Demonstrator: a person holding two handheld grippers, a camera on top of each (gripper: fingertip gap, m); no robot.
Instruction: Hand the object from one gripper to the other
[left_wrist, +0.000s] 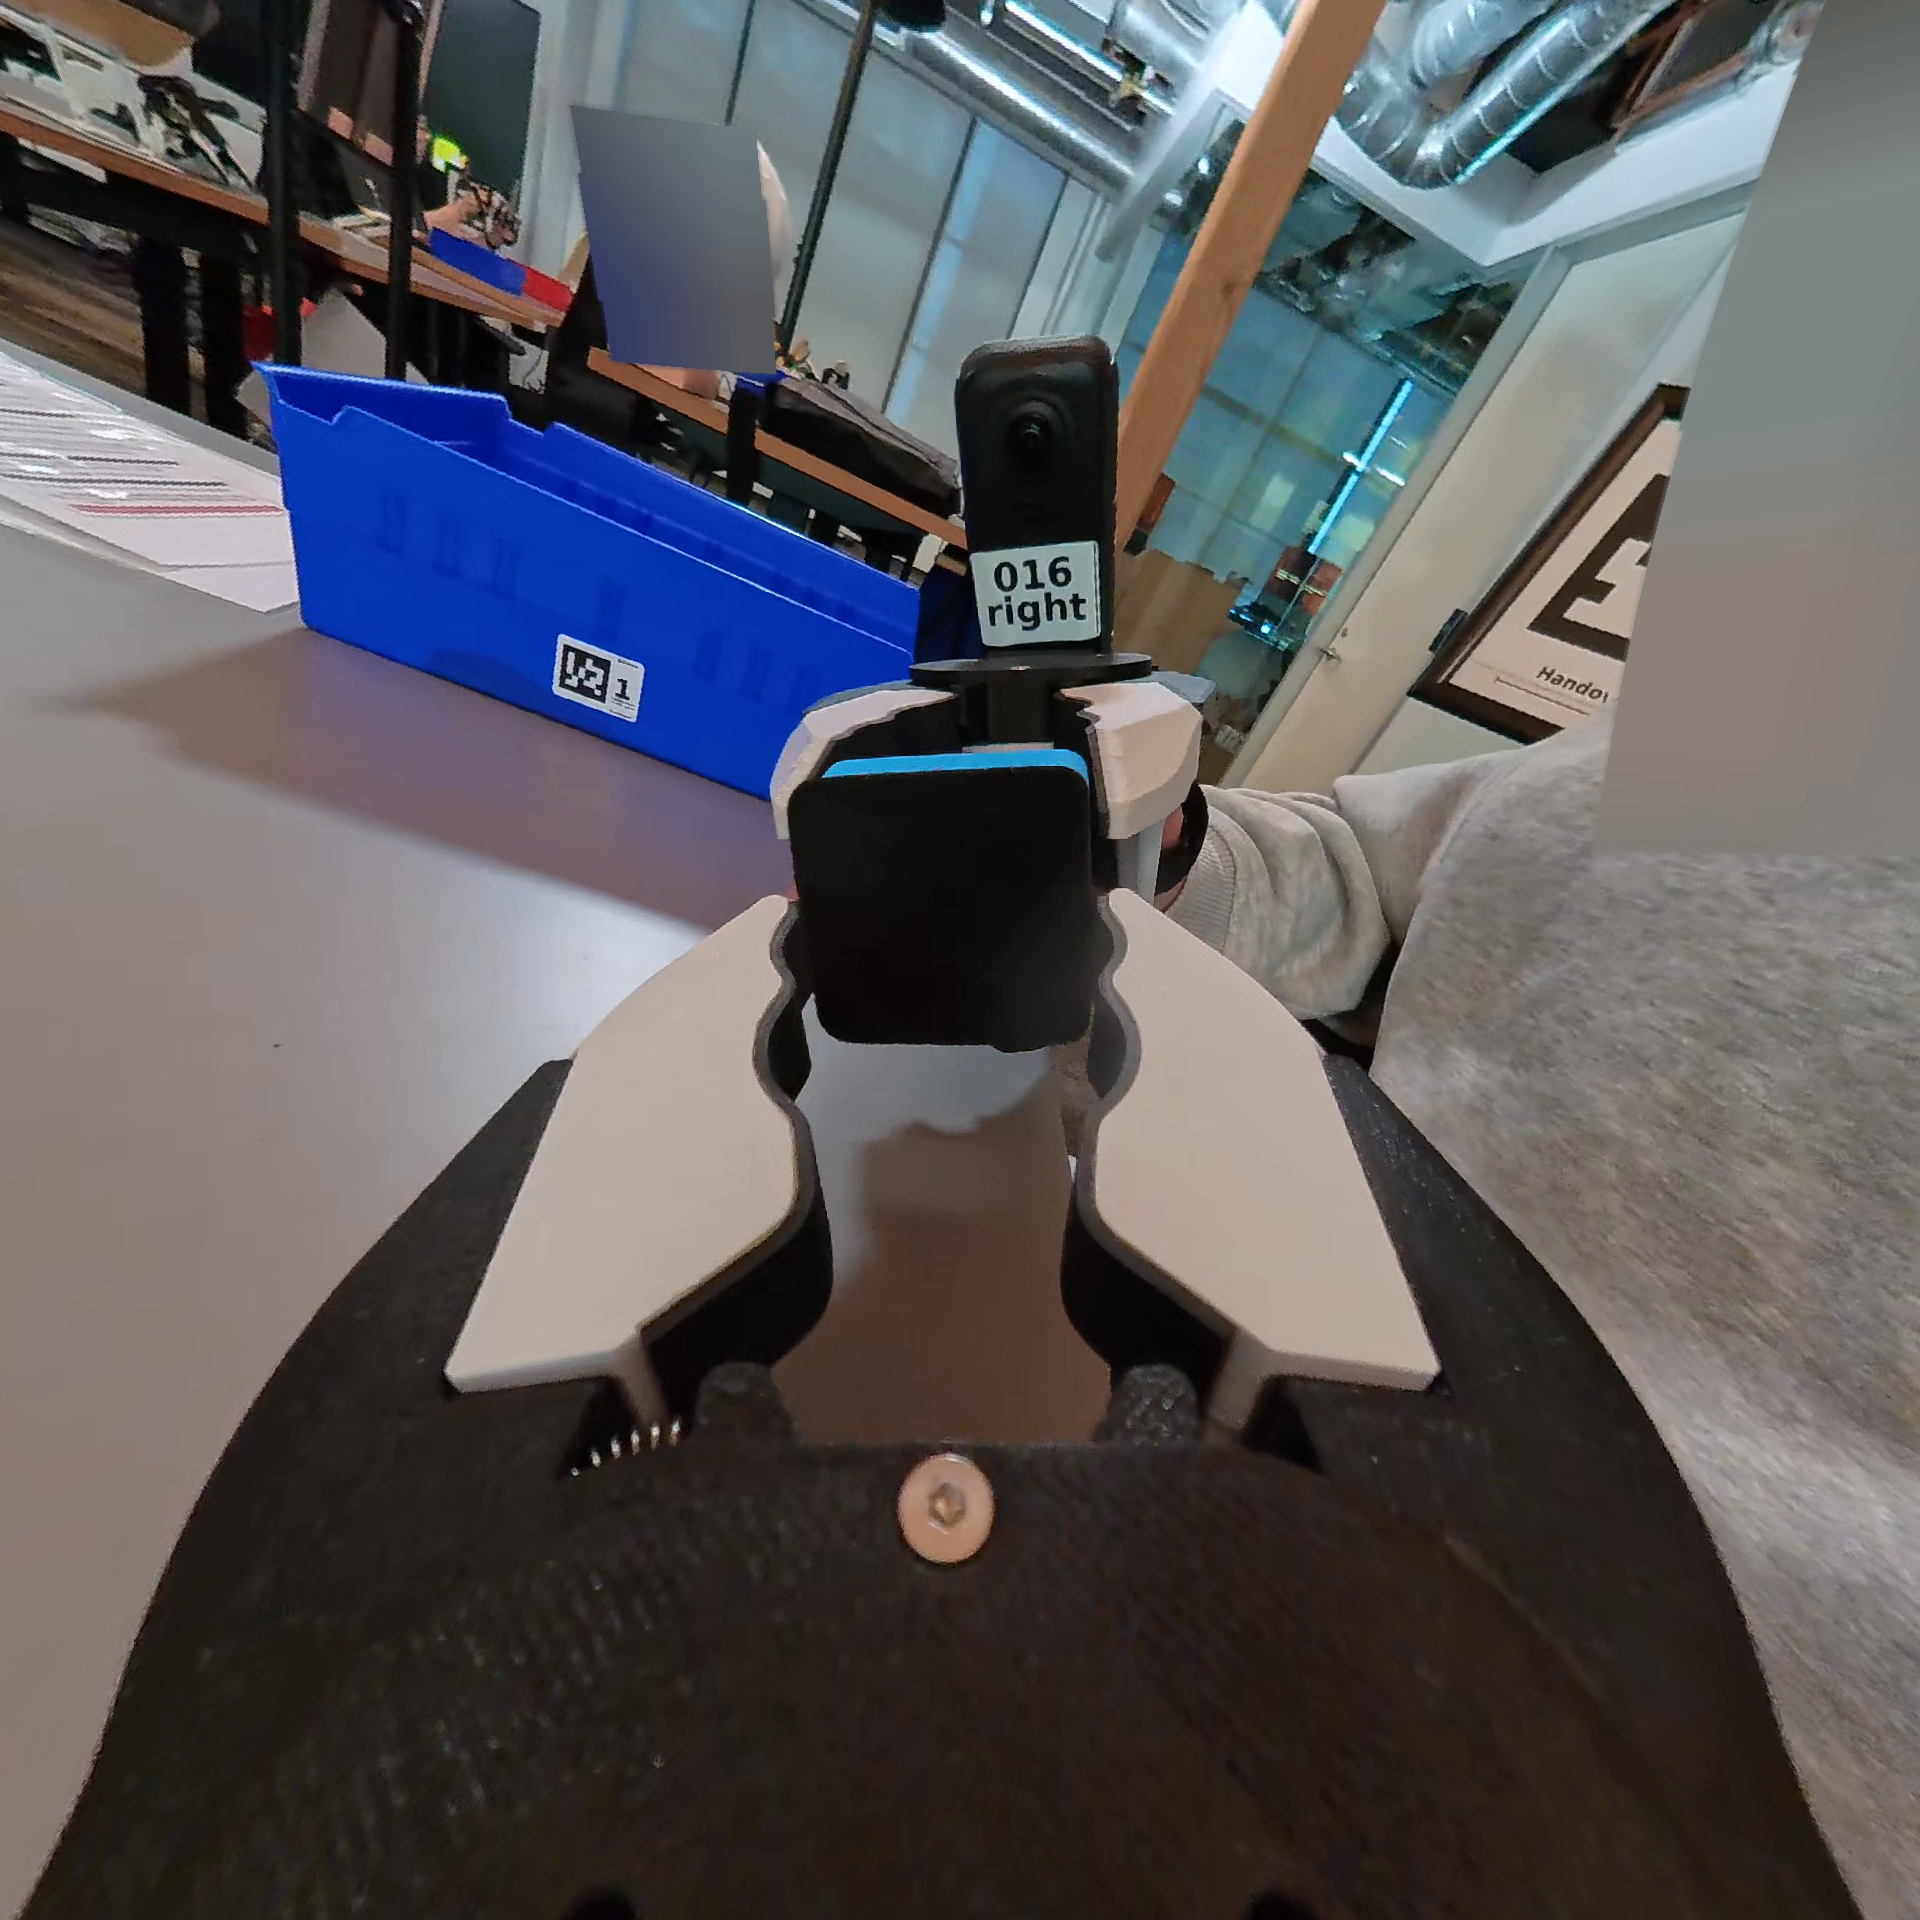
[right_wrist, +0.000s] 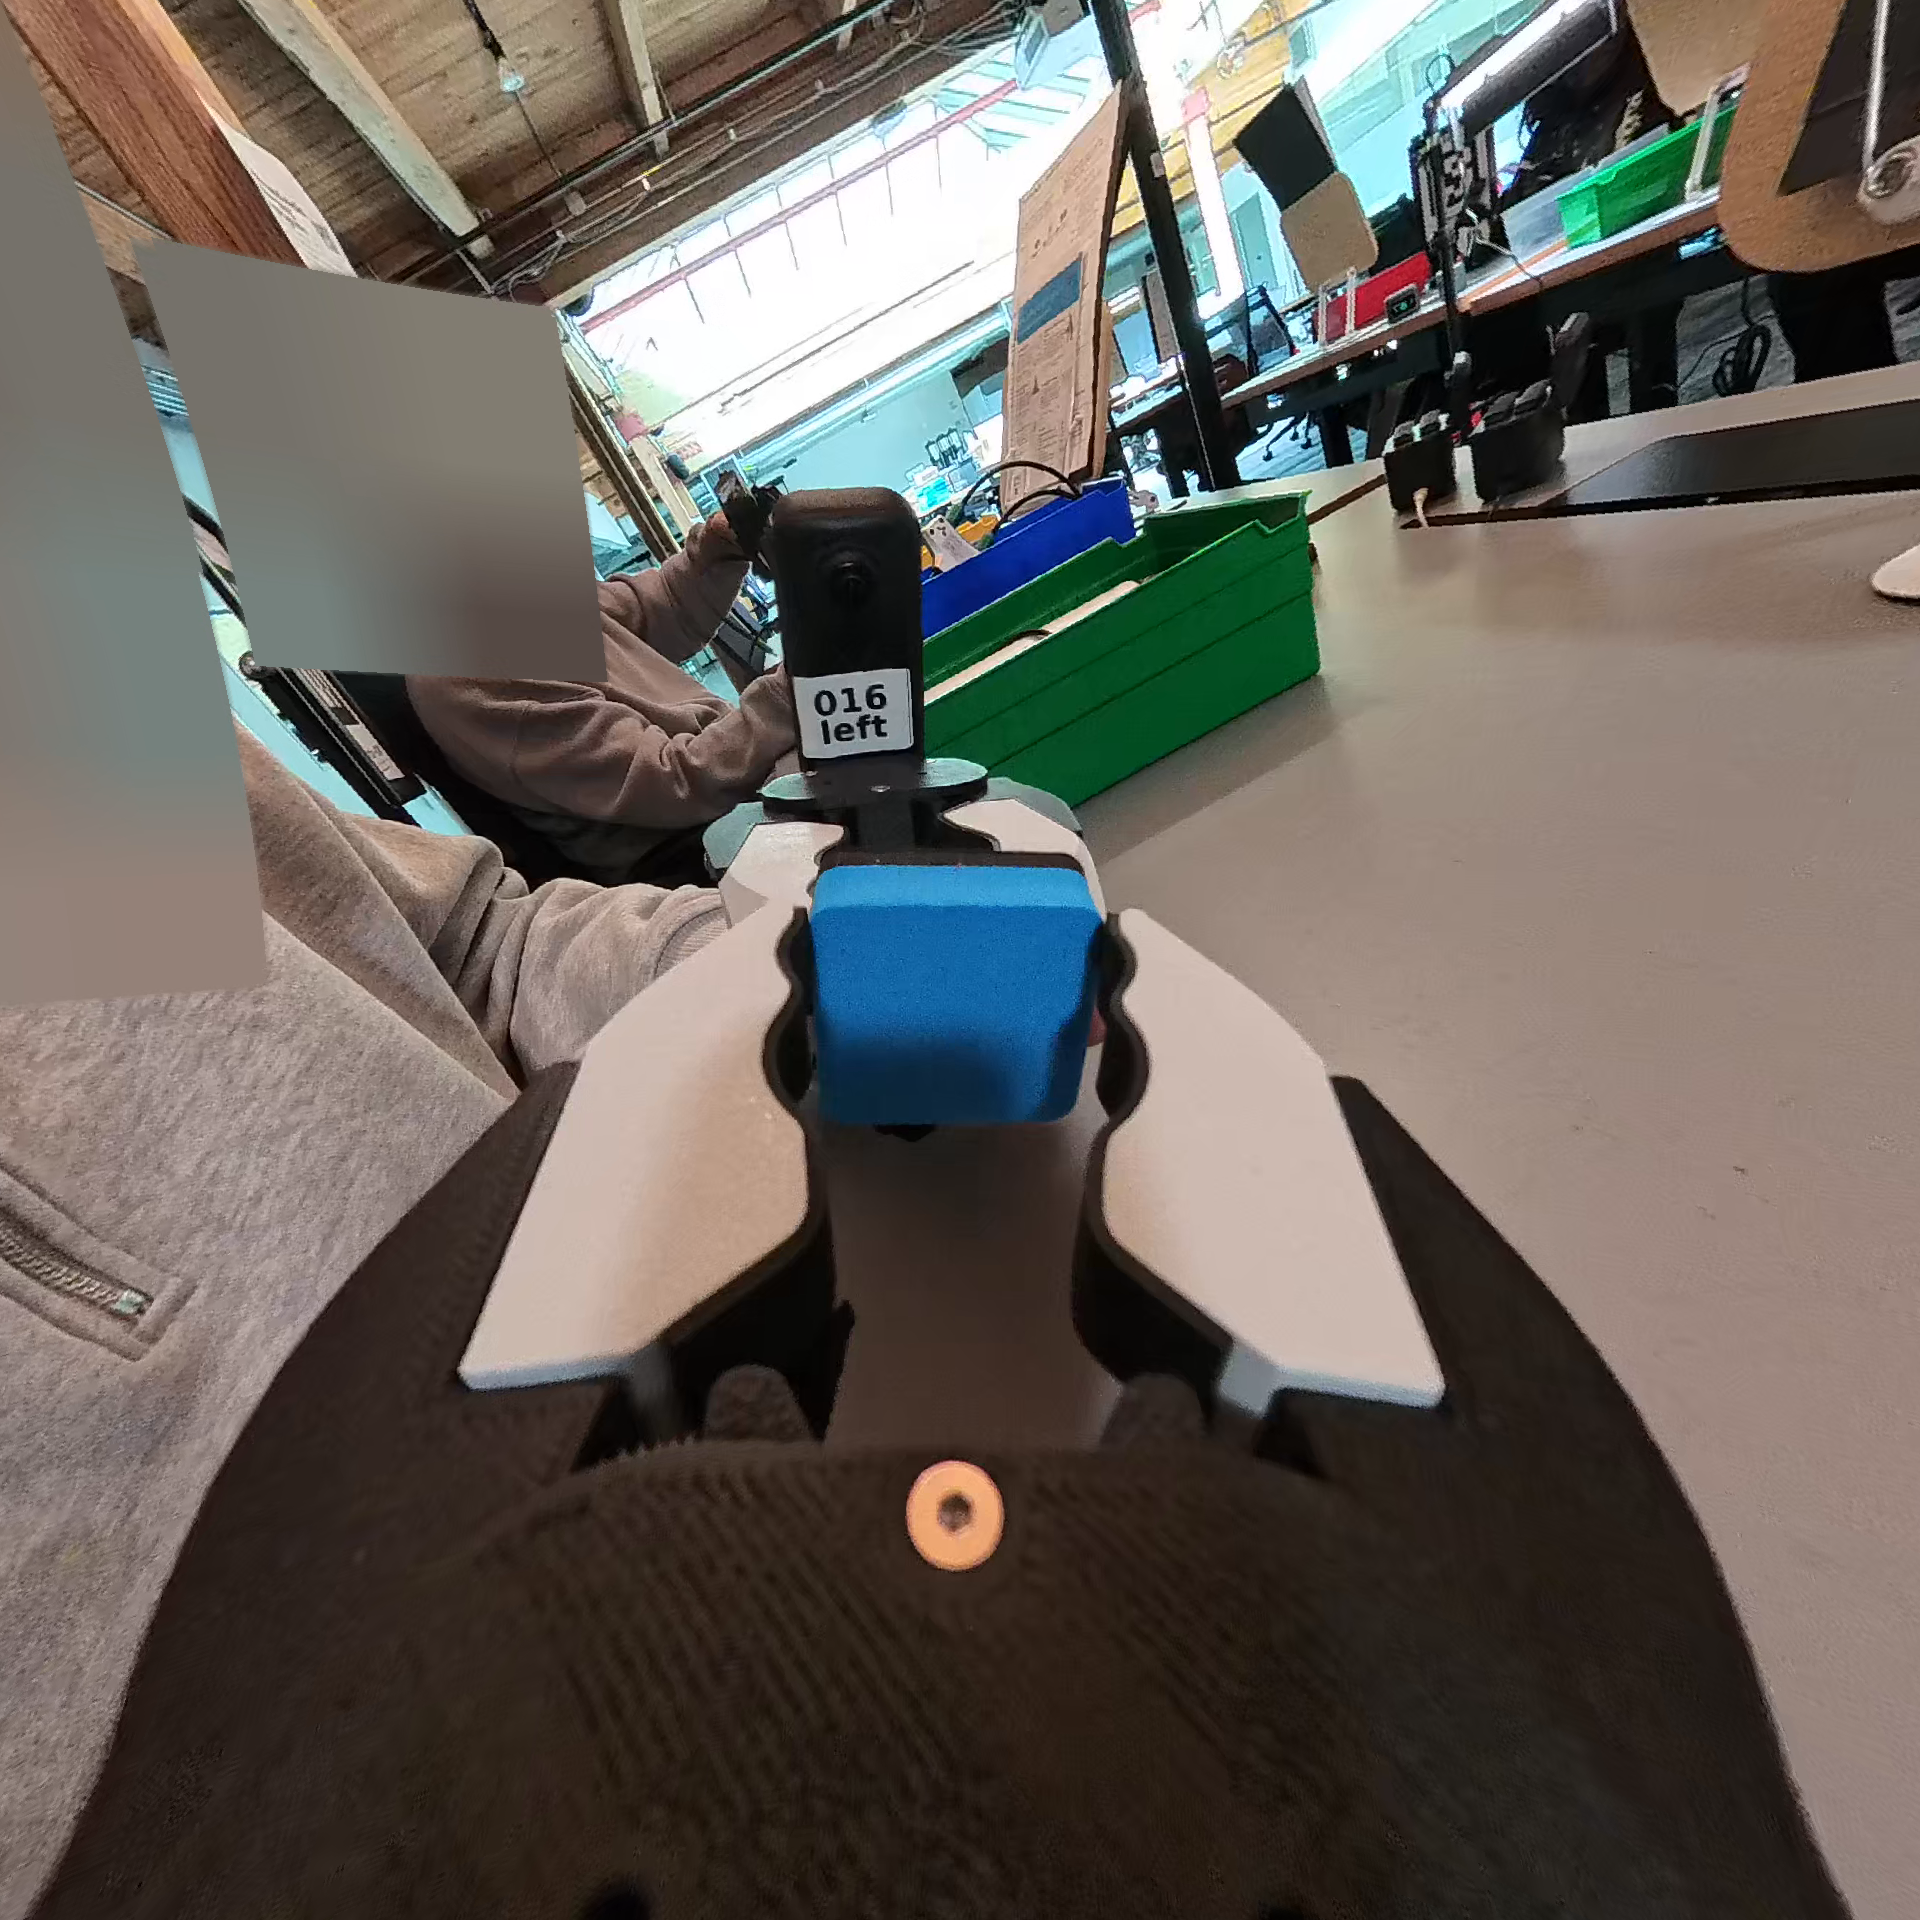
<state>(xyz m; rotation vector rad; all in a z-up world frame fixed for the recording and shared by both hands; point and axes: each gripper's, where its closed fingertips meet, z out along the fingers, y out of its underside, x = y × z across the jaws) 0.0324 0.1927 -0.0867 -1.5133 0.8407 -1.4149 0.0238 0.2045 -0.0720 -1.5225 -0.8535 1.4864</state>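
Note:
The object is a square foam block, black on one face (left_wrist: 940, 966) and blue on the other (right_wrist: 951, 1039). It is held in the air above the grey table (left_wrist: 312, 935), between the two grippers, which face each other head-on. My left gripper (left_wrist: 945, 925) has both fingertips against the block's sides, with the black face towards its camera. My right gripper (right_wrist: 951, 966) pinches the same block from the opposite side, with the blue face towards its camera. Each gripper shows behind the block in the other's view: the right gripper (left_wrist: 961, 727) and the left gripper (right_wrist: 904, 847).
A blue bin (left_wrist: 582, 582) stands on the table to the far left, with paper sheets (left_wrist: 125, 488) beside it. A green bin (right_wrist: 1122, 644) and another blue bin (right_wrist: 1029, 540) stand beyond the grippers. A person's grey sleeve (left_wrist: 1351, 883) reaches in. Black devices (right_wrist: 1475, 447) sit at the far edge. Only a small space, under 4 cm, lies between the two pairs of fingers.

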